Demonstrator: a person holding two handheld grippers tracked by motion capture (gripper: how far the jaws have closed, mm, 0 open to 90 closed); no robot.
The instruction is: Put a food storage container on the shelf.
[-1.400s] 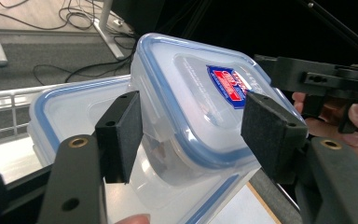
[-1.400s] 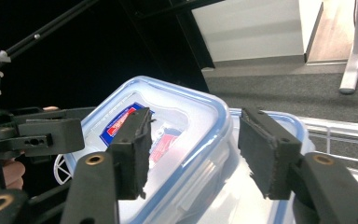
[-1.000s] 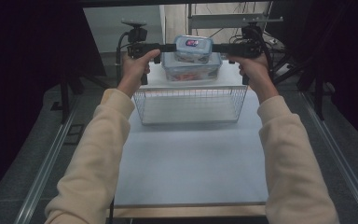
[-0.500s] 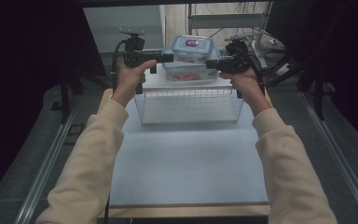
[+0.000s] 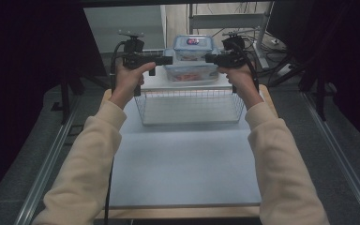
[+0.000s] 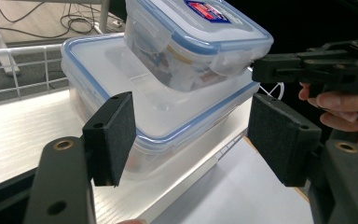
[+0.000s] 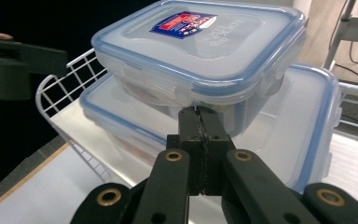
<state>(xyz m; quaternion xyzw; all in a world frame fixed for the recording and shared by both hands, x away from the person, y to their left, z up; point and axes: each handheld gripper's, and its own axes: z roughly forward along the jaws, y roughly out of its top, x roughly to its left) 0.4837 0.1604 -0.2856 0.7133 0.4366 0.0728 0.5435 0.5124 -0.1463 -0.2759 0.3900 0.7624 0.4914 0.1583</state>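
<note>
I have the small container (image 7: 200,56) tilted on top of the large container (image 6: 163,116), both on a pale shelf (image 6: 23,135) behind the wire basket (image 5: 190,105); the small one sits directly ahead of my right gripper (image 7: 199,122), whose jaws are pressed together, tips at or under its near rim, though I cannot tell if they pinch anything; my left gripper (image 6: 191,135) has its pads spread wide, the large container's corner between them but not touched; across from it I see the other gripper and a hand.

I judge the work barely begun: both boxes are stacked on the shelf, nothing is lifted or in the basket; a grip and the carry remain.

Compared with half a second ago, both hands sit wider apart and slightly higher beside the stack; the boxes have not moved.
</note>
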